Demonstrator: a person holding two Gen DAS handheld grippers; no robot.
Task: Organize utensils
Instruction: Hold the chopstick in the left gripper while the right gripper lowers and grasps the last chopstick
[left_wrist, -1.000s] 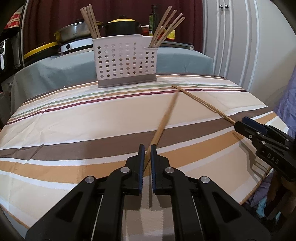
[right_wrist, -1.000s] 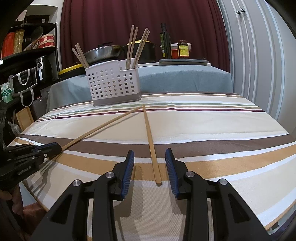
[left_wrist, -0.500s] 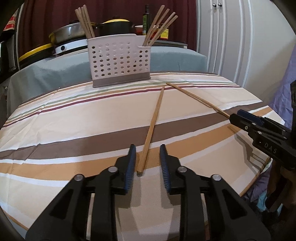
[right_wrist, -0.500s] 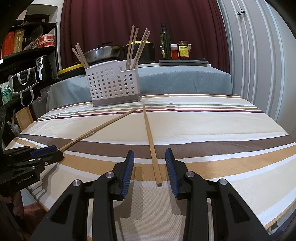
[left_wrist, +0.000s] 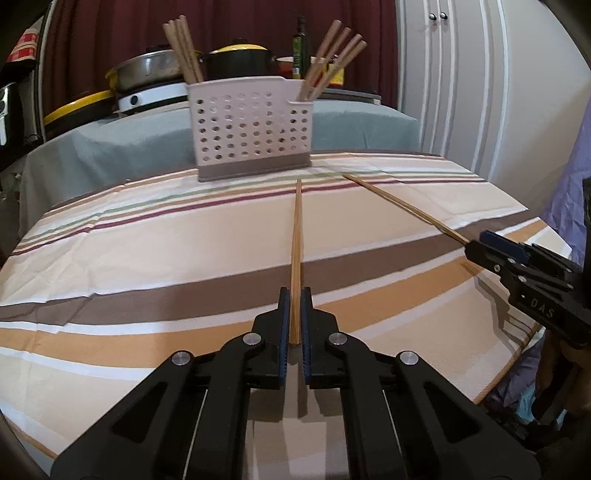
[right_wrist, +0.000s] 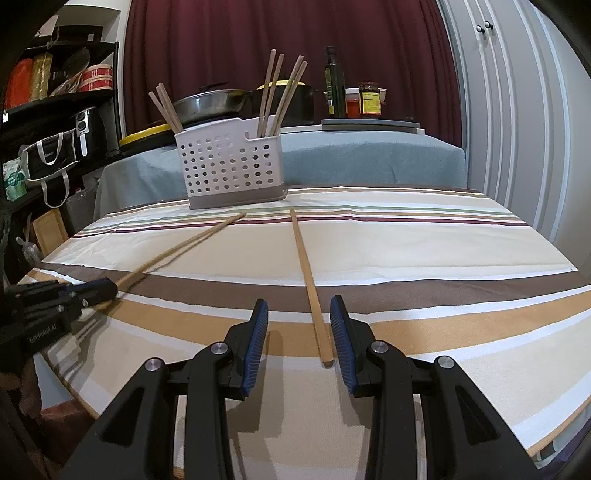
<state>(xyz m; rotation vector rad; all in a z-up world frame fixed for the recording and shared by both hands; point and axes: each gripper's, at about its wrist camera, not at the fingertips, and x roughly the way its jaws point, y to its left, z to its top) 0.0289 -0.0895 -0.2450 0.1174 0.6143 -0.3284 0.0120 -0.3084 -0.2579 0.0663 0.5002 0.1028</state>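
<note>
Left gripper (left_wrist: 294, 295) now around chopstick (left_wrist: 296, 236)

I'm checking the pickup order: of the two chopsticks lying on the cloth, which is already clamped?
The left claw is shut on the chopstick by its near end. The other chopstick lies free between the right claw's open jaws.

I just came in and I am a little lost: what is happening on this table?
A person is tidying chopsticks into the holder, which already has some at both ends. The left tongs are shut on one chopstick lying on the table. The right tongs are open around the second chopstick, not yet gripping it.
</note>
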